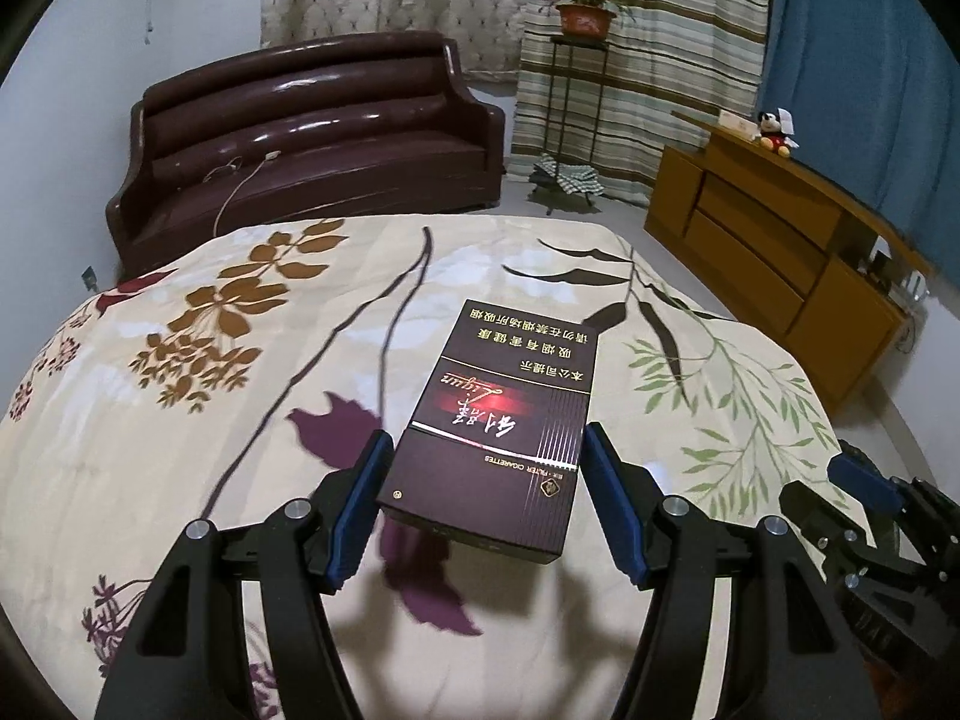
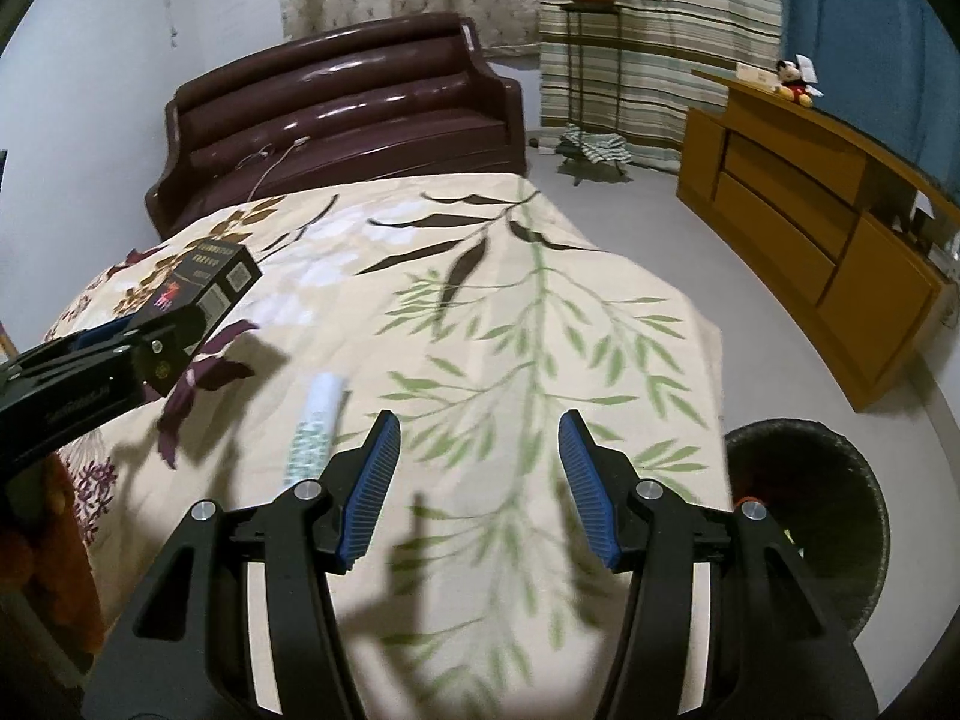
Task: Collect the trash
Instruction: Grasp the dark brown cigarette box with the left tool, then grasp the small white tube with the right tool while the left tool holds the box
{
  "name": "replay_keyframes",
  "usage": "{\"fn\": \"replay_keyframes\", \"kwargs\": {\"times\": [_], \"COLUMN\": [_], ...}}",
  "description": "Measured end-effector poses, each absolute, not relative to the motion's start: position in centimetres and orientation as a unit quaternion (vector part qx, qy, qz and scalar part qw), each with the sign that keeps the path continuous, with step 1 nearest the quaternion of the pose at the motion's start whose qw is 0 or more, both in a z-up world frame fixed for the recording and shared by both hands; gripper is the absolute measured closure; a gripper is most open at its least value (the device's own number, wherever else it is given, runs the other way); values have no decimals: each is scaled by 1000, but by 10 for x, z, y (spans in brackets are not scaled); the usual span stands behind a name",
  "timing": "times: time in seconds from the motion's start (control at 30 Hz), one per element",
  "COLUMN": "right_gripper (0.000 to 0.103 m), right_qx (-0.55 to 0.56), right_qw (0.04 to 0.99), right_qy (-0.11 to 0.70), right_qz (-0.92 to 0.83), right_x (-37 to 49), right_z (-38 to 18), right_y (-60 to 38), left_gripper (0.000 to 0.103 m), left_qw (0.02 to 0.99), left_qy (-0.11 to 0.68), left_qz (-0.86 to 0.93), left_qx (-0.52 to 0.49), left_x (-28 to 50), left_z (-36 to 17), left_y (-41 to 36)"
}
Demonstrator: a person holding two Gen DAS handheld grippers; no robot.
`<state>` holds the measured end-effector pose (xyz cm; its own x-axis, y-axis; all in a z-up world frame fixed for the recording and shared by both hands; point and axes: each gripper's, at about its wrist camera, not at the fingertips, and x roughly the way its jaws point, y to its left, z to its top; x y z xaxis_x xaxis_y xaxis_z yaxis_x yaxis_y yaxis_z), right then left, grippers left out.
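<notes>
Left gripper (image 1: 483,504) clamps the cigarette box (image 1: 501,420), lifted off the bed (image 2: 480,300) for binning. Right gripper (image 2: 479,489), half-open and empty, hovers near the bed's edge beside the bin (image 2: 840,480); a wrapper (image 2: 318,426) remains.

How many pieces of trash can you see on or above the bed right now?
2: a cigarette box held in the left tool above the bed, and a small white wrapper lying on the bedspread. More may be hidden.
</notes>
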<state>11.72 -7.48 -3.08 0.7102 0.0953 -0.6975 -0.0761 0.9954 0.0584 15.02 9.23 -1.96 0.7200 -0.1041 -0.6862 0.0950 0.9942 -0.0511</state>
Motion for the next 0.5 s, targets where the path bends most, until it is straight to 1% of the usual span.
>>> {"fn": "replay_keyframes", "kwargs": {"times": [0.5], "right_gripper": [51], "right_qx": [-32], "right_qw": [908], "right_qy": [407], "right_qz": [99], "right_x": [115], "right_z": [-44], "right_y": [-8], "left_gripper": [40], "left_qw": [926], "left_qy": [377], "left_qz": [-3], "left_qx": [-10], "left_x": [119], "left_z": [-34], "left_y": [152]}}
